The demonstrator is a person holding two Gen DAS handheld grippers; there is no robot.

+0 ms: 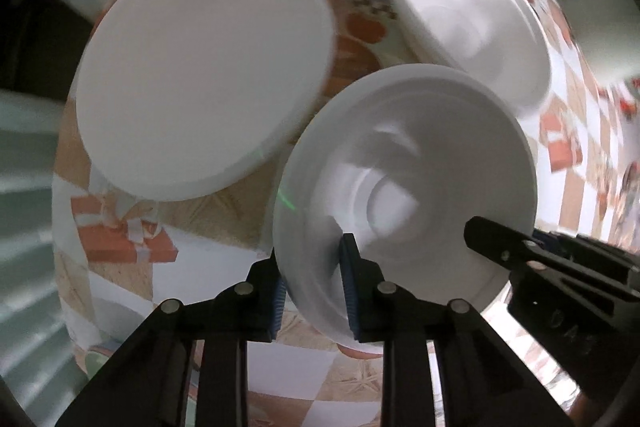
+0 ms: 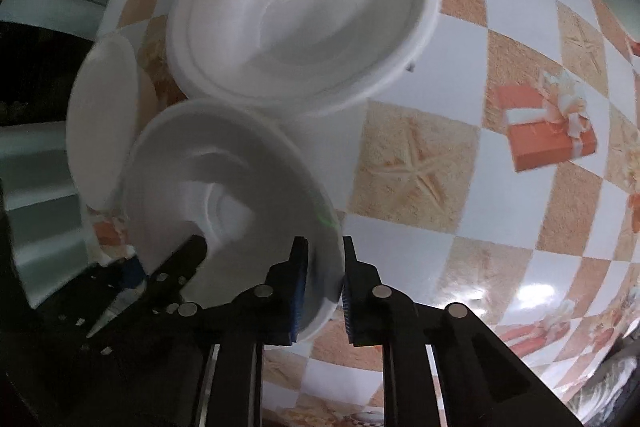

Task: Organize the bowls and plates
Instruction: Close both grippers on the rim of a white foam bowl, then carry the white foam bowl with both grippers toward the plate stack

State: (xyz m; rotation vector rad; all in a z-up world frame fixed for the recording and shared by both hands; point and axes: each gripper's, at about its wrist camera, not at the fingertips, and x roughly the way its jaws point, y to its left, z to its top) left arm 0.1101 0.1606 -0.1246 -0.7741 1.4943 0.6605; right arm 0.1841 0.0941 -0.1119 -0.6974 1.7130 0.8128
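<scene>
A white bowl (image 1: pixel 404 187) sits on a checked tablecloth (image 2: pixel 460 155) printed with starfish and orange gift boxes, and both grippers are clamped on its rim from opposite sides. In the left wrist view the left gripper (image 1: pixel 316 287) pinches the near-left rim, one blue-padded finger inside the bowl and the other outside; the right gripper (image 1: pixel 520 255) reaches in over the bowl's right edge. The right wrist view shows the same from the other side: the right gripper (image 2: pixel 324 287) is closed on the rim nearest its camera, and the left gripper (image 2: pixel 176 267) grips the rim to the left. Just beyond the bowl on the left in the left wrist view lies a flat white plate (image 1: pixel 204 75), its edge close to the bowl's rim (whether they touch cannot be told). A larger, deeper white dish (image 2: pixel 296 7) rests behind the bowl, its rim very near the bowl's far edge.
</scene>
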